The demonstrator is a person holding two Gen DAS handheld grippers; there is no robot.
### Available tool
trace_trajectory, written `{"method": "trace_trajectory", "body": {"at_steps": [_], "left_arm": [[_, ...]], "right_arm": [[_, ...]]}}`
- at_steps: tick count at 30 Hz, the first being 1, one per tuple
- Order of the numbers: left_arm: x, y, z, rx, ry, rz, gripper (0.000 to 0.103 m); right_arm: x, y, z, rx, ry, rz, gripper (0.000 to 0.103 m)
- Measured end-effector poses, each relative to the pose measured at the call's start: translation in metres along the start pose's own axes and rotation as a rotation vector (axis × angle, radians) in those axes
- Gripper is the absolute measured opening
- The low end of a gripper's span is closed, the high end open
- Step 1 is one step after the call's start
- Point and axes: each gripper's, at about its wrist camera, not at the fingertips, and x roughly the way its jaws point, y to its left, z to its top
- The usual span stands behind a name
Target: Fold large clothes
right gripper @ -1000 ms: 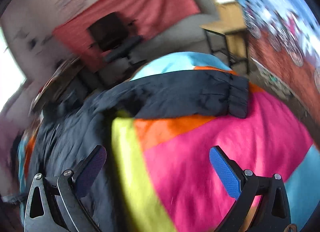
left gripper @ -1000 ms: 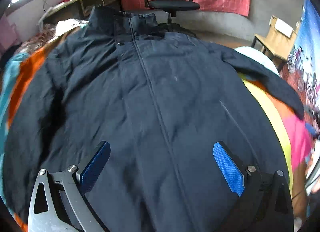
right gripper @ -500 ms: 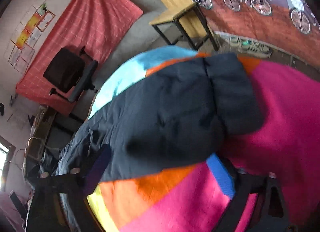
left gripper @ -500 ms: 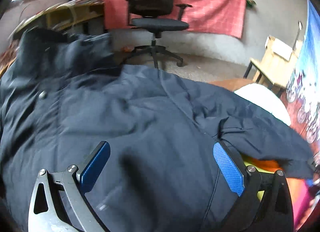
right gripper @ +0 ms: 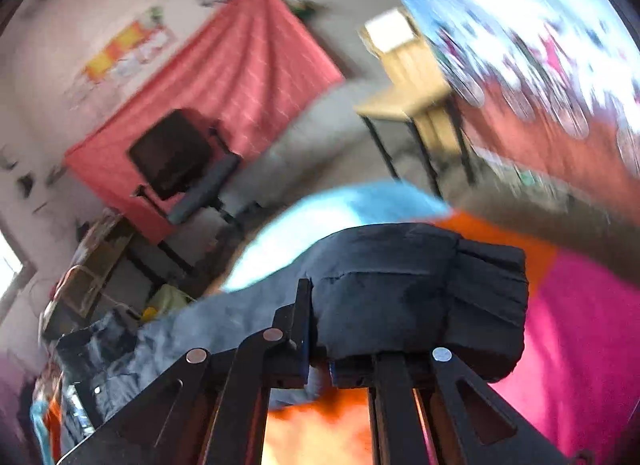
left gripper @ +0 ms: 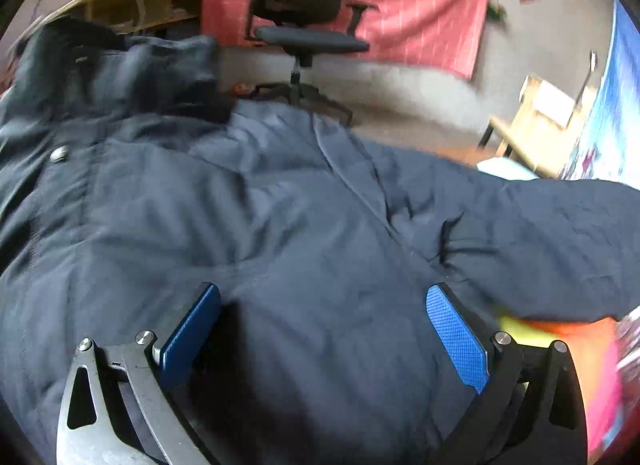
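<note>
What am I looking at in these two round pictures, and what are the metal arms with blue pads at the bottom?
No robot is present: a person holds a two-finger gripper in each hand, and a fisheye camera on each looks forward along its fingers. In the left wrist view, the left gripper is open, its blue pads spread above a dark navy jacket spread across a colourful bedspread. In the right wrist view, the right gripper is shut on the jacket sleeve cuff, above the bedspread's pink, orange and light blue patches. Behind are an office chair, a red wall cloth and a wooden side table. The right view is blurred.
</note>
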Motion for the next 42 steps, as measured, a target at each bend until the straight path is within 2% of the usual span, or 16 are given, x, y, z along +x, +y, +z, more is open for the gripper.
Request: {"method": "trace_trajectory", "body": {"at_steps": [3, 6, 9, 13, 17, 20, 23, 26, 30, 33, 34, 35, 36, 38, 39, 42], "left_arm": [[-0.051, 0.028, -0.003, -0.061, -0.062, -0.027, 0.101], [-0.101, 0.062, -0.017, -0.062, -0.095, 0.058, 0.101], [-0.141, 0.097, -0.035, -0.089, -0.115, 0.132, 0.101], [-0.187, 0.142, -0.061, -0.145, -0.145, 0.235, 0.101], [-0.228, 0.171, -0.083, -0.222, -0.204, 0.315, 0.101], [-0.254, 0.191, -0.095, -0.304, -0.243, 0.342, 0.101], [-0.264, 0.203, -0.097, -0.316, -0.252, 0.366, 0.101], [-0.271, 0.207, -0.1, -0.317, -0.277, 0.339, 0.101], [-0.277, 0.21, -0.103, -0.391, -0.351, 0.211, 0.101], [-0.274, 0.208, -0.095, -0.402, -0.377, 0.16, 0.101], [-0.27, 0.204, -0.092, -0.394, -0.379, 0.143, 0.101], [-0.264, 0.198, -0.089, -0.379, -0.377, 0.129, 0.101], [-0.258, 0.192, -0.086, -0.364, -0.37, 0.122, 0.101], [-0.244, 0.183, -0.083, -0.337, -0.348, 0.117, 0.101], [-0.235, 0.178, -0.083, -0.323, -0.329, 0.12, 0.101], [-0.204, 0.166, -0.082, -0.273, -0.243, 0.165, 0.101]], "right_arm": [[-0.021, 0.052, 0.017, -0.123, -0.053, 0.072, 0.007], [-0.05, 0.122, 0.022, -0.294, -0.113, 0.189, 0.007], [-0.069, 0.182, 0.008, -0.427, -0.151, 0.307, 0.007], [-0.079, 0.266, -0.035, -0.584, -0.152, 0.464, 0.007], [-0.072, 0.329, -0.091, -0.691, -0.102, 0.561, 0.007], [-0.053, 0.373, -0.146, -0.77, -0.002, 0.609, 0.007], [-0.027, 0.403, -0.202, -0.824, 0.128, 0.611, 0.007], [-0.005, 0.422, -0.251, -0.863, 0.233, 0.592, 0.007], [0.017, 0.421, -0.304, -0.908, 0.385, 0.565, 0.012], [0.035, 0.417, -0.333, -0.975, 0.546, 0.554, 0.023], [0.035, 0.412, -0.336, -0.996, 0.574, 0.549, 0.026], [0.034, 0.405, -0.339, -1.017, 0.597, 0.538, 0.036], [0.032, 0.398, -0.338, -1.024, 0.61, 0.539, 0.051], [0.022, 0.381, -0.325, -1.018, 0.627, 0.584, 0.076], [0.015, 0.369, -0.311, -1.01, 0.613, 0.607, 0.081], [0.007, 0.339, -0.274, -1.001, 0.55, 0.617, 0.081]]}}
